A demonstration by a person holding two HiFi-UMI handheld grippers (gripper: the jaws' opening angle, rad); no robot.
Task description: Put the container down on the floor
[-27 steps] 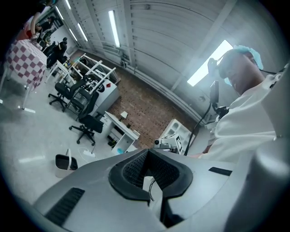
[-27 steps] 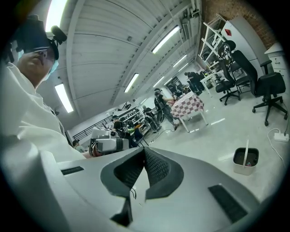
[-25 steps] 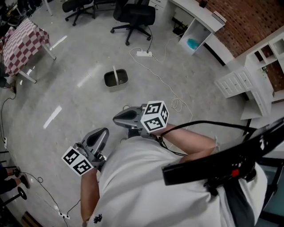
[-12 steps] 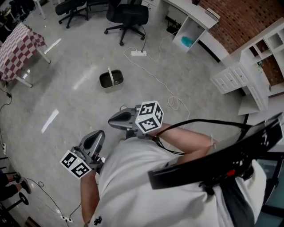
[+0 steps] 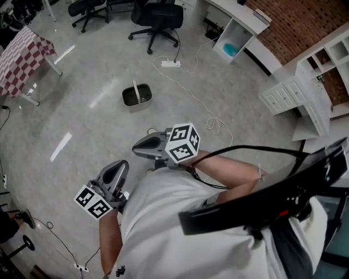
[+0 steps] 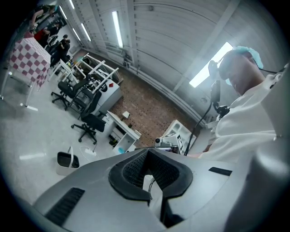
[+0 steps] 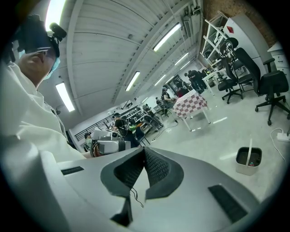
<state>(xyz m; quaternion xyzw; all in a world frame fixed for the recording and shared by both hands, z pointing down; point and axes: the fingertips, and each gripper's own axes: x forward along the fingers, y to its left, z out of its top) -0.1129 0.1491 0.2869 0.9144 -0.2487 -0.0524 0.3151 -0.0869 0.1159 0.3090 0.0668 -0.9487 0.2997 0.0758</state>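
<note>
The light-grey rectangular plastic container with an upright white handle (image 5: 136, 97) stands upright on the grey concrete floor (image 5: 82, 125), well apart from the person. Placement therefore appears complete. The left gripper (image 5: 121, 163) and right gripper (image 5: 137, 147) are both closed on nothing and held close to the torso, clear of the container.

We see an open, workshop-style lab hall: polished concrete floor (image 5: 98, 120), brick wall (image 5: 305, 22), office chairs (image 5: 159, 17), white desks (image 5: 235, 13), ceiling strip lights (image 7: 168, 36).
</note>
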